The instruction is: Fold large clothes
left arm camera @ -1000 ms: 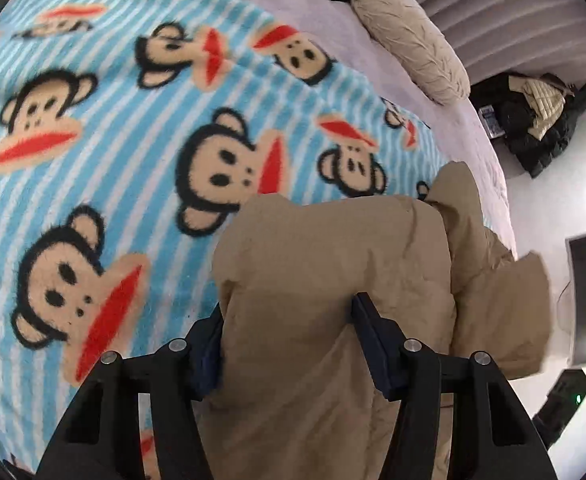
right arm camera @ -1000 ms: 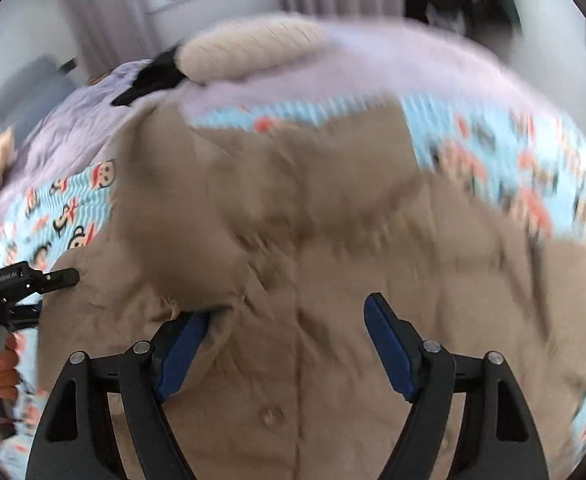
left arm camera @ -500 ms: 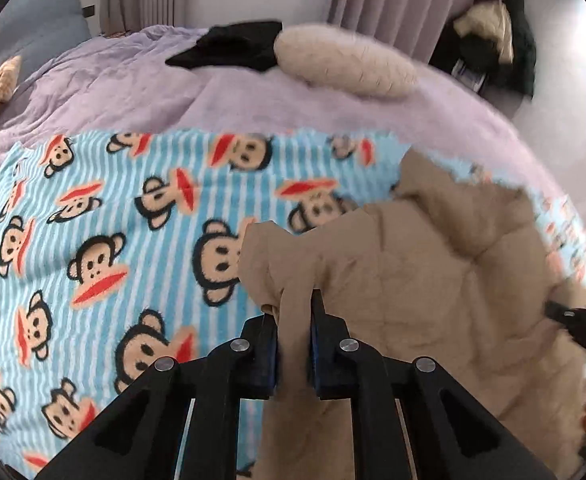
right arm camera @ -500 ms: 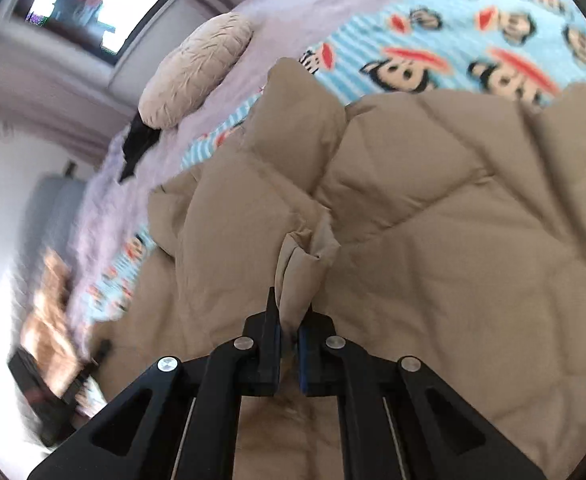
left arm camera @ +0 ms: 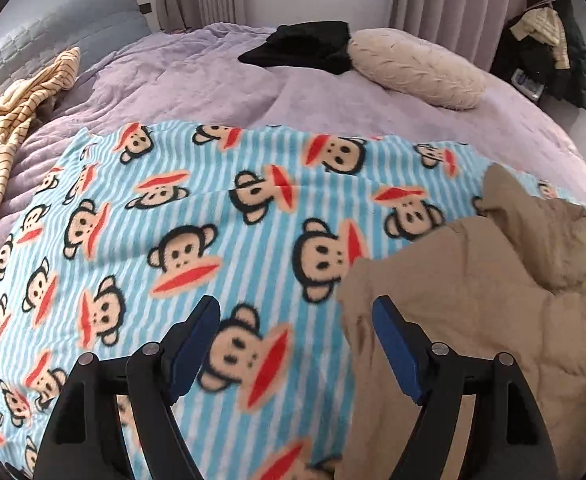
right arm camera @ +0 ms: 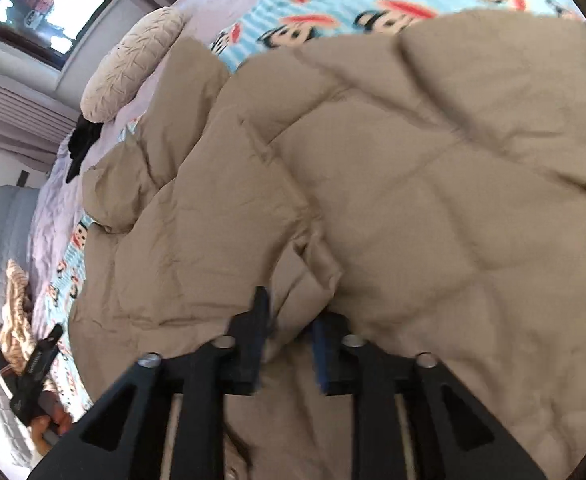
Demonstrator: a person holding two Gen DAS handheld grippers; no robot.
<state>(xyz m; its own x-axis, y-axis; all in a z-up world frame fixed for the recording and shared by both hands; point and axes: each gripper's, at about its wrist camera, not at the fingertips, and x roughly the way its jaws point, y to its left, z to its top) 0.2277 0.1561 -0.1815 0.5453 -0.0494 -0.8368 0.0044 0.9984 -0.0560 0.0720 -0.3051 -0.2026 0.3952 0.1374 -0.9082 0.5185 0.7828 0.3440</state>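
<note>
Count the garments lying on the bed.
3: tan jacket on the monkey blanket, black garment beside the pillow, striped garment at the left edge. Others may be hidden.

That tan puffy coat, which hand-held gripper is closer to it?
Right. The right hand-held gripper is opening over a fold of the coat; the left hand-held gripper is opening over the monkey blanket beside it.

Tan jacket [left arm camera: 473, 320]; blue-striped monkey-print blanket [left arm camera: 213, 240]; lilac bedspread [left arm camera: 197, 88]

No text, label or number can be read; white lettering on the left tongs [right arm camera: 39, 354] is blurred.
</note>
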